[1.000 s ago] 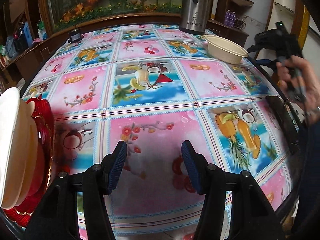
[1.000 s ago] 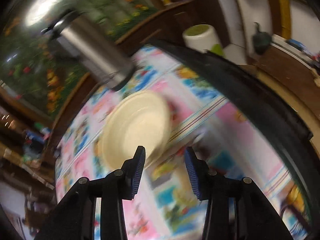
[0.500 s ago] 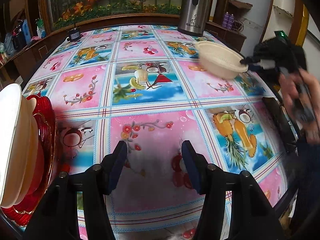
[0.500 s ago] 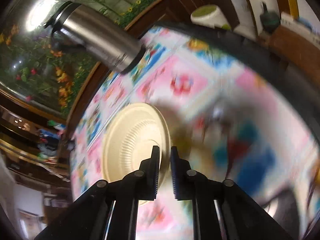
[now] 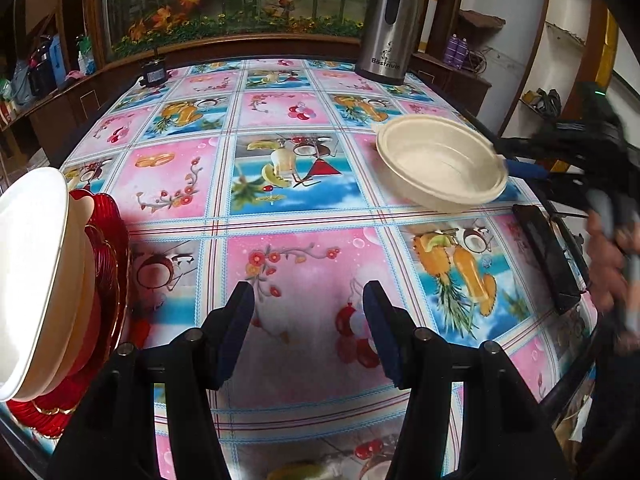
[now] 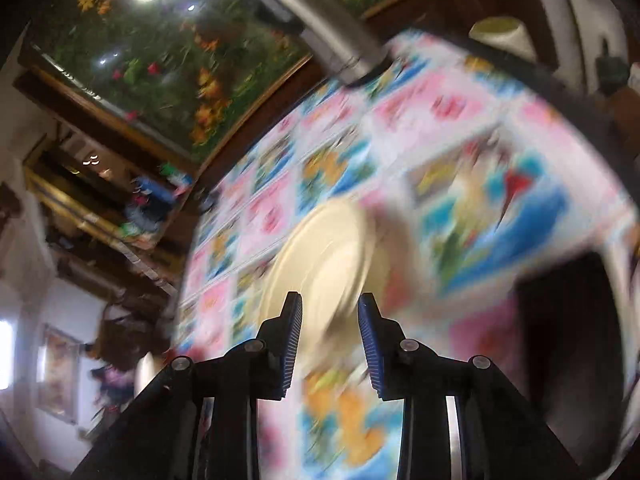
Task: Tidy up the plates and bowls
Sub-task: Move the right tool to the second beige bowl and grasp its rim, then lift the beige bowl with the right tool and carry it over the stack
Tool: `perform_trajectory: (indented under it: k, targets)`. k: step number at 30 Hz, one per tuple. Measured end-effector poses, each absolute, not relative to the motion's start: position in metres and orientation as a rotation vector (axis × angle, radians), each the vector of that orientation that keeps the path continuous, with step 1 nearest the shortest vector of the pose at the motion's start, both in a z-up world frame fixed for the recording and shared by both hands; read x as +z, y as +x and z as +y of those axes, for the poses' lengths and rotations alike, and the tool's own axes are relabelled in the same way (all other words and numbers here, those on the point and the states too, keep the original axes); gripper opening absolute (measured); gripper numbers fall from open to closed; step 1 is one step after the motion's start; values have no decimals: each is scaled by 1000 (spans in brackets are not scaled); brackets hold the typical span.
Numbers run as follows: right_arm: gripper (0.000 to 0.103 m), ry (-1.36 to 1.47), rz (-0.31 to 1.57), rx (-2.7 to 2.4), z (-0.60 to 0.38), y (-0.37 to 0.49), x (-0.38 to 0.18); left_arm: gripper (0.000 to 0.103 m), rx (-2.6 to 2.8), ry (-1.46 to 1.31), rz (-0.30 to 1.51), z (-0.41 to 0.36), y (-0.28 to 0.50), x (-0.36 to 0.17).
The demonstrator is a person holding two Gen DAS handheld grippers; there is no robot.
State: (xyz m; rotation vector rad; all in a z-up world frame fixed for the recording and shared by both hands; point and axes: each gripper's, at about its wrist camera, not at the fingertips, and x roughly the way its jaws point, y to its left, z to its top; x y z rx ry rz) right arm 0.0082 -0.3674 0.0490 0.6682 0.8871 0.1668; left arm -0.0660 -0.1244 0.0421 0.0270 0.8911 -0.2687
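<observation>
Bowl (image 5: 440,164) carried leftward; rim between opening right hand-held gripper (image 6: 330,334) pads.

A cream bowl (image 5: 440,164) with a wide rolled rim sits over the right side of the desk, tilted so its hollow faces up and toward the left. It is pale and plain inside, with faint rings near the bottom. Its right edge lies at the blue pads of a tool; whether it rests on the cloth or hangs just above it is hard to tell.

At the left edge of the desk is a stack: a white bowl (image 5: 28,264) nested in a cream one, both sitting on red ribbed plates (image 5: 108,280) with gold rims.
</observation>
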Motion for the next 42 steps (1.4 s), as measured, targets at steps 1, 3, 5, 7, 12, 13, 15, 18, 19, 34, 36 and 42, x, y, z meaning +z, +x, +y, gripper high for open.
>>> perform_trajectory:
  k: [1, 3, 5, 7, 12, 13, 15, 18, 19, 34, 36, 42]
  targets:
    - [33, 666, 909, 150, -373, 19, 43, 55, -271, 31, 892, -125, -67, 42]
    - [33, 731, 910, 131, -386, 25, 31, 55, -269, 35, 893, -126, -67, 42]
    - [33, 734, 931, 126, -388, 26, 20, 55, -267, 34, 894, -126, -66, 43]
    - [33, 735, 931, 165, -382, 21, 16, 55, -261, 36, 892, -126, -66, 44]
    - [32, 675, 991, 409, -326, -17, 27, 55, -256, 28, 889, -124, -64, 45]
    - [32, 668, 1007, 540, -310, -26, 33, 55, -253, 28, 890, -123, -63, 45]
    - [32, 672, 1007, 694, -295, -37, 48, 55, -249, 23, 891, -120, -63, 45]
    - [33, 592, 900, 669, -304, -41, 80, 55, -253, 11, 888, -119, -64, 46]
    - [35, 548, 848, 601, -312, -40, 89, 55, -255, 6, 889, -118, -64, 46]
    - [40, 596, 934, 296, -359, 44, 29, 55, -340, -113, 962, -124, -51, 54]
    - [39, 578, 932, 300, -355, 46, 30, 55, -350, -138, 976, -125, -47, 56]
    - [12, 478, 958, 318, -336, 47, 24, 55, -348, -143, 980, -134, -34, 65]
